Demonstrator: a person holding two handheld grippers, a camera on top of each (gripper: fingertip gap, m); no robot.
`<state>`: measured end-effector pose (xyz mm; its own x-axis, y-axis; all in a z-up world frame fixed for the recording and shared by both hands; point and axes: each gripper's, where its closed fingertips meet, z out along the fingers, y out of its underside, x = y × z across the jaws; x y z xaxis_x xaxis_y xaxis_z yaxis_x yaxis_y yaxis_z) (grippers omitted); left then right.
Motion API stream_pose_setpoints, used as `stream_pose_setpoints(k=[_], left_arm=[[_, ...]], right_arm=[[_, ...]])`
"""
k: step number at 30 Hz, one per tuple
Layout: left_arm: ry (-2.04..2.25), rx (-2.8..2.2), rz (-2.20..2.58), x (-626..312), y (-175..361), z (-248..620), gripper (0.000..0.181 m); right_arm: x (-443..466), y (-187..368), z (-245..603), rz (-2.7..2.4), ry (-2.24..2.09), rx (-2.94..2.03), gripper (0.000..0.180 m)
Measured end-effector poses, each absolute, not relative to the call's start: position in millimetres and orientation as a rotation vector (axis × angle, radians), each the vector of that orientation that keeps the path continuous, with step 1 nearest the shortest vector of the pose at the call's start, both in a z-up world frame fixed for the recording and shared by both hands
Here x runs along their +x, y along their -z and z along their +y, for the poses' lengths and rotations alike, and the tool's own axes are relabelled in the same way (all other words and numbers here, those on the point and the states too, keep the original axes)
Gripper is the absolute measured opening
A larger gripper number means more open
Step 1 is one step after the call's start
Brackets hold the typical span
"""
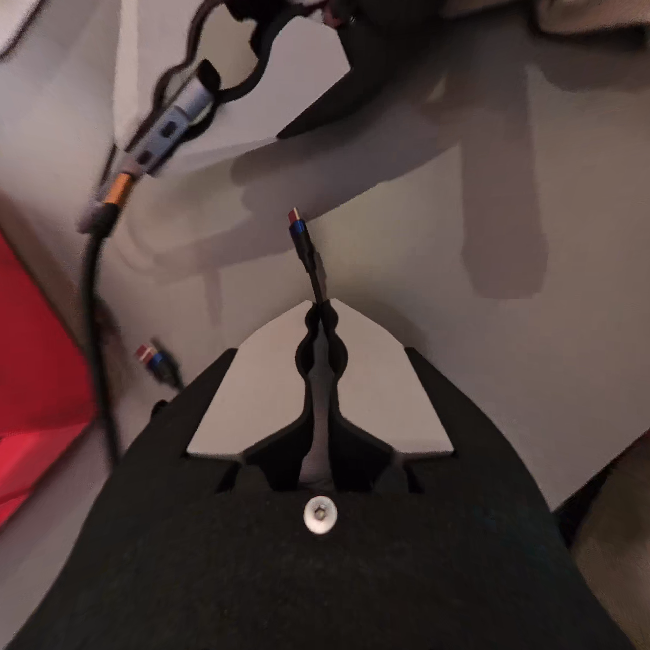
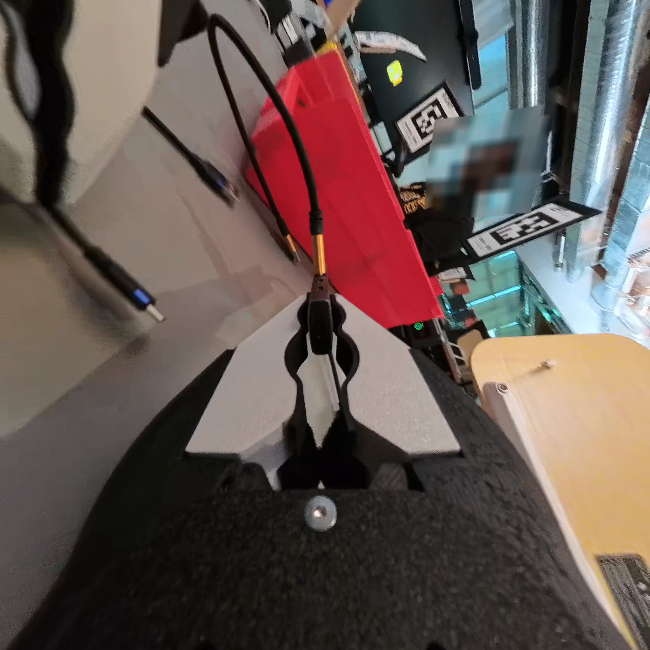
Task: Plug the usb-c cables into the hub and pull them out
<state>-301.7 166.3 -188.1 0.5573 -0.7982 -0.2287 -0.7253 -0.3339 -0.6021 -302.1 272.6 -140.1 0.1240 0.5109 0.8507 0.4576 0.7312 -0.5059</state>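
The left gripper (image 1: 318, 309) is clamped on the black cord of a blue-collared usb-c cable (image 1: 305, 246), a little behind the plug, so the plug stands free ahead of the fingertips, above the pale bench (image 1: 404, 218). Cord this thin is likely light and limp; held that far back the plug may wag, and a grip on the stiff blue collar should steer it better into a port.

The right gripper (image 2: 319, 306) is closed on the hub (image 2: 318, 327), a small dark body pinched between the fingertips with its port end poking forward. An orange-collared cable (image 2: 318, 253) is seated in that end, and its black cord loops up and back down to a second orange plug (image 2: 292, 246) hanging free beside it. The hub looks rigid and light; being narrow and smooth, it could twist under a push, so a firm hold across its flat sides seems wise.

Farther out, the other blue plug (image 1: 151, 355) lies loose on the bench in the left wrist view. A red bin (image 2: 334, 176) stands along the far edge of the bench; what is in it cannot be seen from here.
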Motion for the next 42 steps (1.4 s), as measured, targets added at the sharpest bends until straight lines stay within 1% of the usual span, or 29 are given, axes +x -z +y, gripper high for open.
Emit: stream_pose_setpoints(k=[5,8,10,14,20,25,42], left_arm=[[-0.067,-1.942,1.32,-333.9,150.8,159.5,0.002],[-0.263,-1.946,1.385,-352.2,154.8,157.5,0.002],[-0.311,-1.97,1.36,-353.6,159.0,161.7,0.002],[-0.488,-1.982,1.33,-360.8,165.2,173.1,0.002],[-0.548,-1.983,1.38,-358.8,179.3,172.8,0.002],[-0.61,-1.946,1.395,-356.7,178.2,175.5,0.002],[-0.605,-1.936,1.362,-357.5,171.3,175.8,0.002]], right_arm=[[-305.5,146.7,263.3,-1.55,-0.116,-0.838,0.009],[-307.8,149.4,257.9,-1.575,-0.089,-0.801,0.009],[-312.0,151.2,249.4,-1.598,-0.053,-0.743,0.009],[-323.4,162.5,233.5,-1.679,0.171,-0.575,0.009],[-328.5,162.6,227.7,-1.682,0.178,-0.561,0.009],[-329.3,164.8,226.8,-1.693,0.179,-0.558,0.009],[-328.1,165.9,229.9,-1.692,0.196,-0.565,0.009]])
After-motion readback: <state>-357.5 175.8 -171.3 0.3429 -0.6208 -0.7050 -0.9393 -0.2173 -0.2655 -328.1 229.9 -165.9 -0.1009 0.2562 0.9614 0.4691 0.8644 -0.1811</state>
